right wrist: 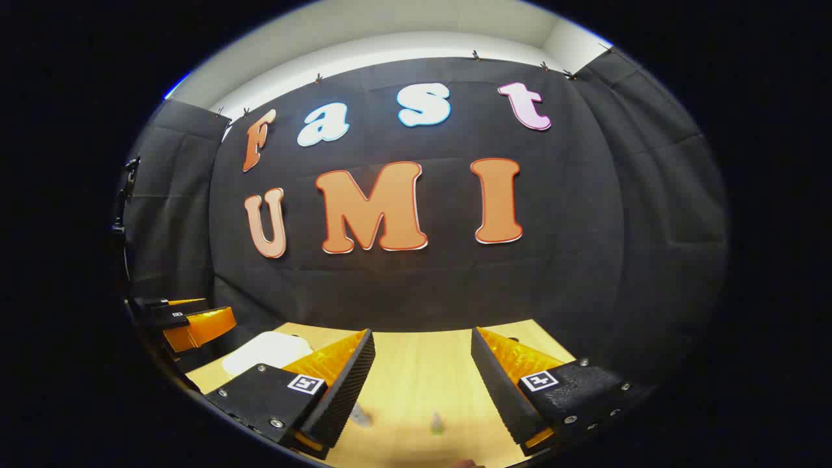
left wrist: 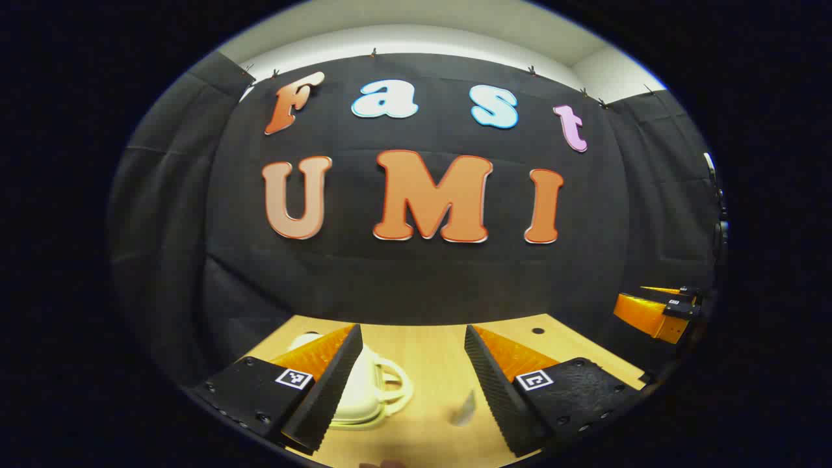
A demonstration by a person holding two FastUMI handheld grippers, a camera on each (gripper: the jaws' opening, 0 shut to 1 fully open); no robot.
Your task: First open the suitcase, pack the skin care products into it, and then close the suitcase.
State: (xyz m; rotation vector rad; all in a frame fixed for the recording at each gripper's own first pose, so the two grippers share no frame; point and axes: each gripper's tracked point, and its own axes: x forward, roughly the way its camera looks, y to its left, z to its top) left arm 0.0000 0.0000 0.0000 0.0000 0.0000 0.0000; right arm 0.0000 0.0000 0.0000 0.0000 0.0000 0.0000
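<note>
In the left gripper view a small white suitcase (left wrist: 367,390) with a looped handle lies shut on the wooden table (left wrist: 429,354), partly behind my left finger. My left gripper (left wrist: 412,328) is open above the table with nothing between its fingers. A small pale skin care item (left wrist: 465,409) lies blurred near the front edge. In the right gripper view my right gripper (right wrist: 422,331) is open and holds nothing. The suitcase (right wrist: 263,351) sits to its left. Two small skin care items (right wrist: 361,416) (right wrist: 437,424) lie blurred on the table (right wrist: 422,370) below the fingers.
The black cloth wall stands close behind the table's far edge. The right gripper (left wrist: 660,309) hangs off the table's right side in the left gripper view; the left gripper (right wrist: 185,322) hangs at the far left in the right gripper view. A small hole (left wrist: 537,331) marks the tabletop.
</note>
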